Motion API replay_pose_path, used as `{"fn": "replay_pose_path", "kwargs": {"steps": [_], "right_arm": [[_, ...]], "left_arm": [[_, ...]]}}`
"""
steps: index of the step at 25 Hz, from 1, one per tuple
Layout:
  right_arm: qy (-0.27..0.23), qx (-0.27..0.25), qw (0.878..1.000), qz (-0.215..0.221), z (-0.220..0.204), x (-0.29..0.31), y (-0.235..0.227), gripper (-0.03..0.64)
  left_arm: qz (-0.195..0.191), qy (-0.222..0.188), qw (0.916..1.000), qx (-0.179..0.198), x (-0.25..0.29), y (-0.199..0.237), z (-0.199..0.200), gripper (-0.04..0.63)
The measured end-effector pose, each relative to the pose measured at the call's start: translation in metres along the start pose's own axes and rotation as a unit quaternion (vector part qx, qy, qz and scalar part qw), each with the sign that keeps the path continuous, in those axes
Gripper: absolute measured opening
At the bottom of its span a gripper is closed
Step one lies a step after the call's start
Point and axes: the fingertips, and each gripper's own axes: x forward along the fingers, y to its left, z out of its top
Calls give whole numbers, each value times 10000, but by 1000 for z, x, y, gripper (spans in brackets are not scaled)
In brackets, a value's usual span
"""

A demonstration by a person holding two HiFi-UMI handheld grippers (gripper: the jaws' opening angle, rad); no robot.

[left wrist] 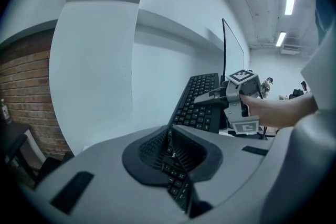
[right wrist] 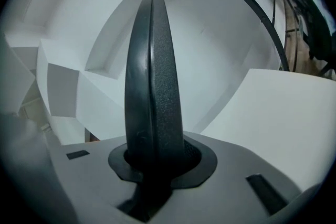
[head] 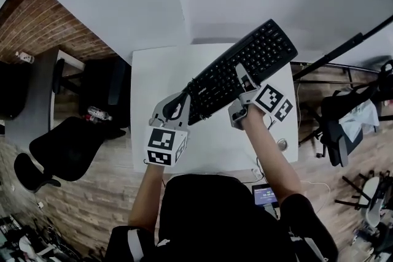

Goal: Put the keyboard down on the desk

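Observation:
A black keyboard hangs slanted above the white desk, its far end up at the right. My left gripper is shut on its near left end. In the left gripper view the keyboard runs away from the jaws toward the right gripper. My right gripper clamps the keyboard's front edge near the middle. The right gripper view shows that edge end-on as a black rounded slab pinched between the pads, with the desk below at the right.
A black office chair and a dark cabinet stand left of the desk. A black pole slants at the right, above another chair. A small round object lies at the desk's near right corner.

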Motion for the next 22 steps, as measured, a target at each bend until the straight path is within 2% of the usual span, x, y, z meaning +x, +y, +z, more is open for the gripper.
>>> {"fn": "replay_pose_path", "kwargs": {"steps": [3,6,9,13,17,22], "right_arm": [[-38,137,9999,-65,-7,15,-4,101],[-78,268,9995,-165,-15,31,-8,101],[-112,526,9982,-249,-20,44,-17,101],[-194,858,9954,-387,-20,63,-34,101],[-303,1166,9913,-525,-23,73,-50,101],[-430,1611,9840,-632,-29,79,-71,101]], "left_arm": [[-205,142,9996,123,9,10,-8,20],[-447,299,9984,175,19,21,-18,60],[-674,465,9958,407,28,26,-27,97],[-1055,786,9866,965,43,30,-44,158],[-1270,1113,9783,1203,50,33,-72,228],[-1463,1327,9659,1674,59,26,-94,249]]}}
